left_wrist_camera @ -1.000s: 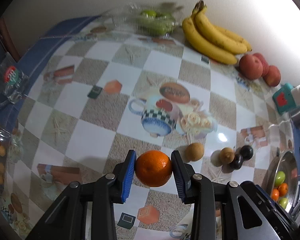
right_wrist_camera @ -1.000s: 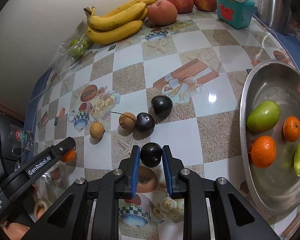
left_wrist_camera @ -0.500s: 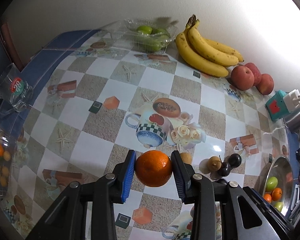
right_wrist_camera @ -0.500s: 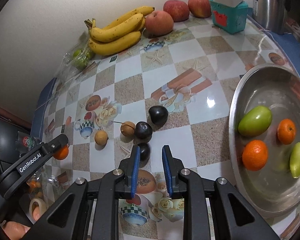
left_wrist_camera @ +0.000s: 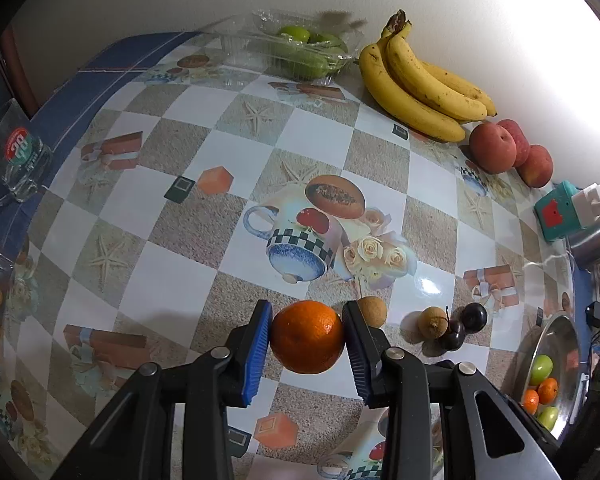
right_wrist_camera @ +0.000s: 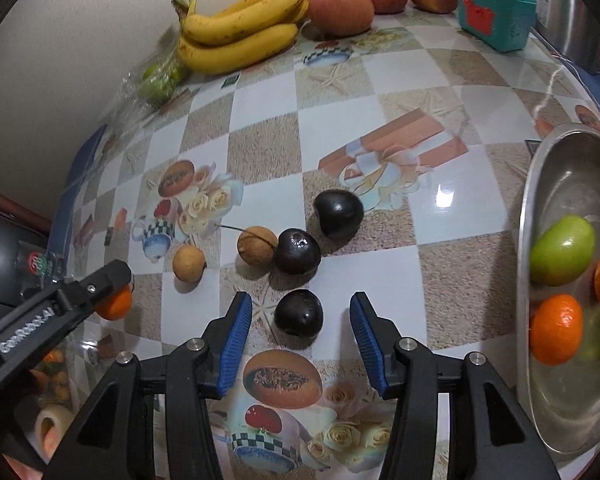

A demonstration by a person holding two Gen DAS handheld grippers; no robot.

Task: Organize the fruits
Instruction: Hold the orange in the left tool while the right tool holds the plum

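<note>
Three dark plums (right_wrist_camera: 299, 318): one now down on the tabletop, freshly let go, touching neither pad, just beside the other two mid-table
right gripper (right_wrist_camera: 300, 316): jaws opening, nothing held, plum grouped
left gripper (left_wrist_camera: 306, 338): clamped on orange (left_wrist_camera: 307, 336), not yet placed
bowl (right_wrist_camera: 548, 184), right edge: two oranges, two green fruits
elsewhere: two brown fruits, three peaches, one banana bunch
</note>
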